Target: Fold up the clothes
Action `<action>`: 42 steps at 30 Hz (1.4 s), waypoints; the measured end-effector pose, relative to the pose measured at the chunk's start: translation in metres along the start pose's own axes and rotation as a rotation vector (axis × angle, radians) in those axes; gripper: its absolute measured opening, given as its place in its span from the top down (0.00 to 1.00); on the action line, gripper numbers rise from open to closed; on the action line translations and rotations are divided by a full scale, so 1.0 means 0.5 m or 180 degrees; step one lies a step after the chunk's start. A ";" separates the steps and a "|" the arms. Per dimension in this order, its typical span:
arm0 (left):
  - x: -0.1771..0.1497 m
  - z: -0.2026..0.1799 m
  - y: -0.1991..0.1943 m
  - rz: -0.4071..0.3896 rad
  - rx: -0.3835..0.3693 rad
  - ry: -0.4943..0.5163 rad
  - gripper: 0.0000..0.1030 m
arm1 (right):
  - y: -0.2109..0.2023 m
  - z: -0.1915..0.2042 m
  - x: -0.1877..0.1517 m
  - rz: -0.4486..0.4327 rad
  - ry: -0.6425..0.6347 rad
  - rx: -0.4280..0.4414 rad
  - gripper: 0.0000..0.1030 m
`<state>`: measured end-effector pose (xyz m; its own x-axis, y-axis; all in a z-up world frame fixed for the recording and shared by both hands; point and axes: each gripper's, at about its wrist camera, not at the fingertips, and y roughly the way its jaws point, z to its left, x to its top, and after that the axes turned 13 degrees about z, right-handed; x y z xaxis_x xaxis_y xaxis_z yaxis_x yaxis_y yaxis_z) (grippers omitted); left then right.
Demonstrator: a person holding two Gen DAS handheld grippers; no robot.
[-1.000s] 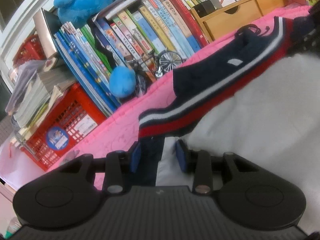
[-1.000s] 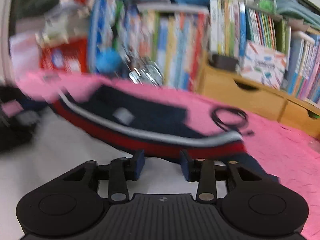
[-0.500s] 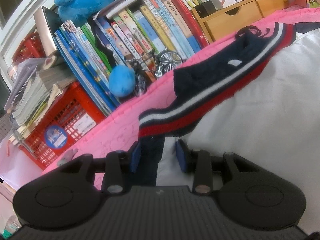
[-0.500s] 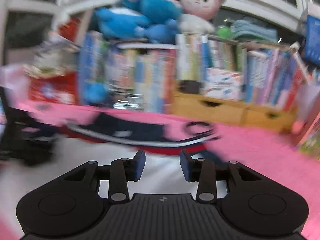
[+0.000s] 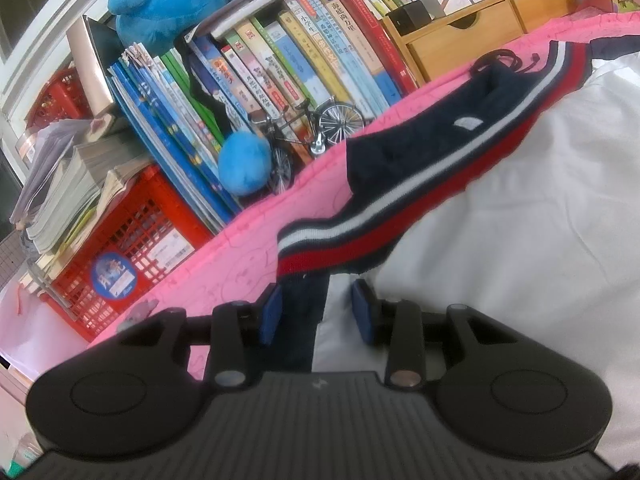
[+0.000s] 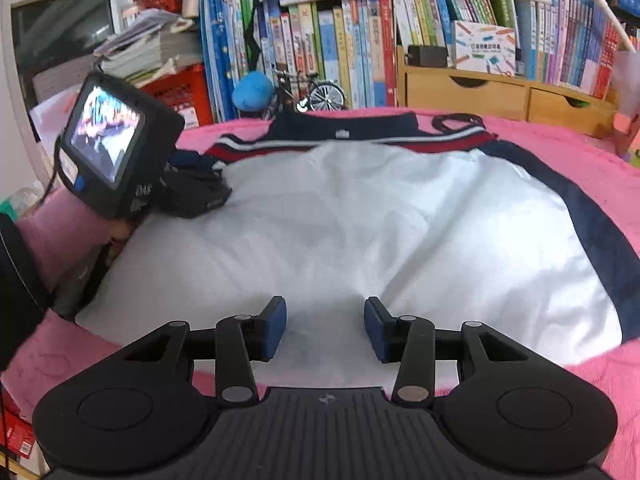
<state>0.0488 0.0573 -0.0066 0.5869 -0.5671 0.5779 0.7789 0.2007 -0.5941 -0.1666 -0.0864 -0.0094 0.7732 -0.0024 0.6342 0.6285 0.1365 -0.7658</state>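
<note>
Your white garment (image 6: 340, 232) with the navy side stripe and red-white-navy ribbed band (image 5: 400, 208) lies spread flat and wide on the pink cover (image 6: 560, 140); no crease line shows on the visible panel, so judge it as laid out, with the folding not visibly done. Left gripper (image 5: 316, 312) sits at the garment's left corner, jaws apart, navy edge fabric between them, not pinched. Right gripper (image 6: 325, 328) hangs over the near hem, jaws wide, empty.

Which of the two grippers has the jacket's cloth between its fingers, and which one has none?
The left gripper: navy and white cloth of the jacket lies between its open fingers. The right gripper is open above the white panel, with nothing between its fingers.
</note>
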 end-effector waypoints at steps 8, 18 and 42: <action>-0.021 0.094 -0.043 0.0106 -0.0564 -0.0970 0.56 | -0.010 0.015 -0.033 -0.0088 0.0030 -0.0121 0.54; -0.041 0.065 -0.226 0.0366 -0.2669 -0.1061 0.48 | -0.031 0.020 -0.054 -0.0170 0.0130 -0.0190 0.61; 0.191 -0.065 0.038 0.0932 -0.1726 -0.0983 0.60 | -0.028 -0.006 -0.078 -0.0177 0.0144 0.0100 0.66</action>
<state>0.1126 -0.0191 0.0191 0.8550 -0.2808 0.4360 0.4053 -0.1628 -0.8996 -0.2054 -0.0910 -0.0240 0.7406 -0.0554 0.6696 0.6681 0.1661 -0.7253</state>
